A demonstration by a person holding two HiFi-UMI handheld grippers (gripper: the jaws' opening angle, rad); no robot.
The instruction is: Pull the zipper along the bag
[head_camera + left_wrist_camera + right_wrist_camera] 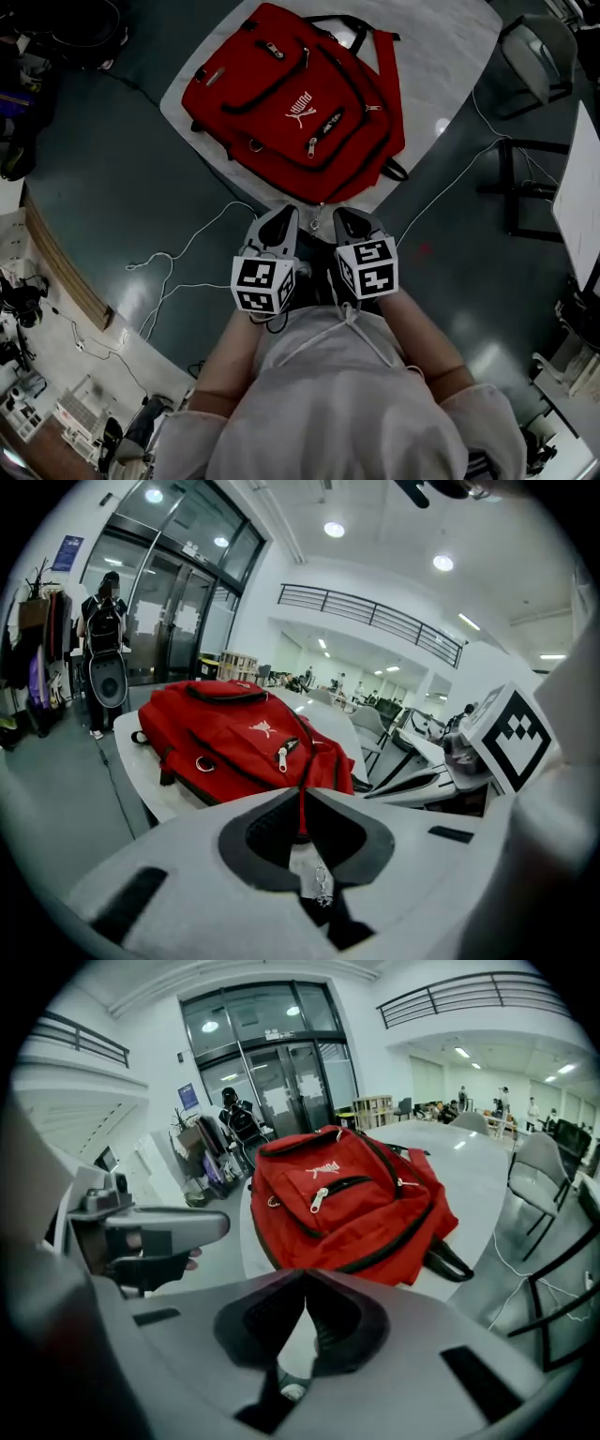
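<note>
A red backpack (300, 103) lies flat on a white table (450, 47), its front facing up and a silver zipper pull (312, 147) on its front pocket. Both grippers are held close to my body, short of the table's near corner and apart from the bag. My left gripper (275, 222) is shut with nothing between its jaws. Beside it, my right gripper (348, 219) is shut and empty too. In the left gripper view the backpack (244, 738) lies ahead beyond the closed left gripper (302, 791). The right gripper view shows the backpack (347, 1204) past the closed right gripper (305, 1276).
White cables (178, 258) trail over the dark floor left of my feet. A grey chair (539, 52) stands right of the table, and a white board edge (581, 187) lies at far right. Cluttered shelves fill the lower left. A person (103, 621) stands by glass doors.
</note>
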